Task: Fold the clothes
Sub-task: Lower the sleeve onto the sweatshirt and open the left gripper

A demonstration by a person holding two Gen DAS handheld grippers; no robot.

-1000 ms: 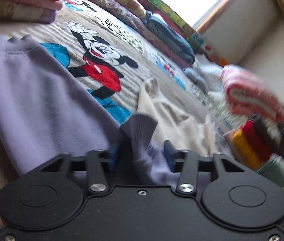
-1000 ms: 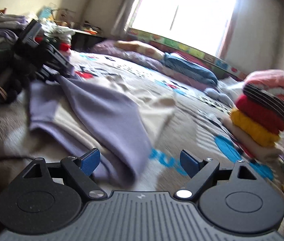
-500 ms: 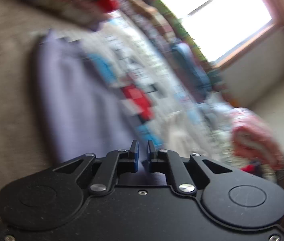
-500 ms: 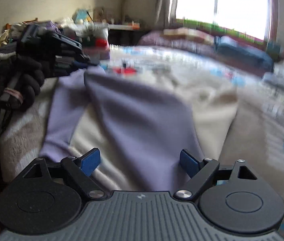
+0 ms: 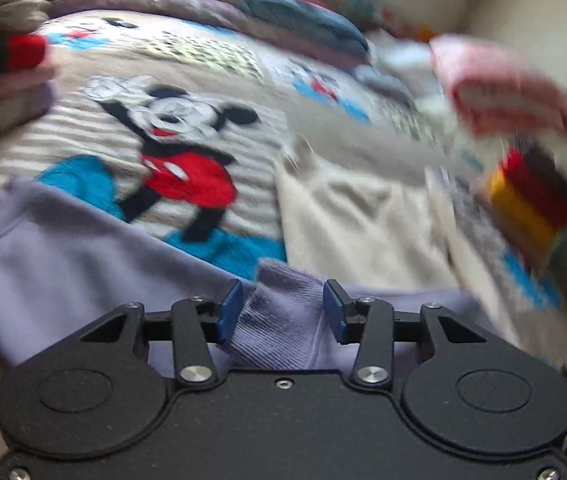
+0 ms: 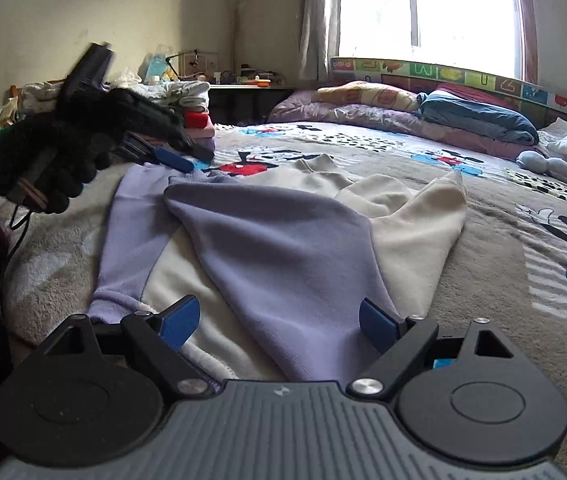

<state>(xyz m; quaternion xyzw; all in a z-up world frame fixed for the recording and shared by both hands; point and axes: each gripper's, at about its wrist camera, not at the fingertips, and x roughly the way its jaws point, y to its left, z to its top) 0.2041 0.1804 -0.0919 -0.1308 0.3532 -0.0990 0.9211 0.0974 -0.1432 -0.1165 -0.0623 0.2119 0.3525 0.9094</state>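
A lavender and cream sweatshirt (image 6: 283,248) lies flat on the Mickey Mouse blanket (image 6: 503,240), with one lavender sleeve folded diagonally across its cream body. My right gripper (image 6: 279,324) stands open low over the near end of that sleeve, not gripping it. In the left wrist view the ribbed lavender cuff (image 5: 279,320) lies loose between the spread fingers of my open left gripper (image 5: 282,312). The right wrist view shows the left gripper (image 6: 179,162) at the sweatshirt's far corner, held by a black-gloved hand (image 6: 55,160).
Stacks of folded clothes sit at the right (image 5: 531,208) and far left (image 5: 3,64) of the bed. Pillows and rolled quilts (image 6: 475,116) line the window side. A cluttered desk (image 6: 243,84) stands against the far wall.
My left gripper was shut half a second ago and now stands open, with the cuff lying loose between its fingers. The right gripper stayed open and swung to face the folded sleeve.
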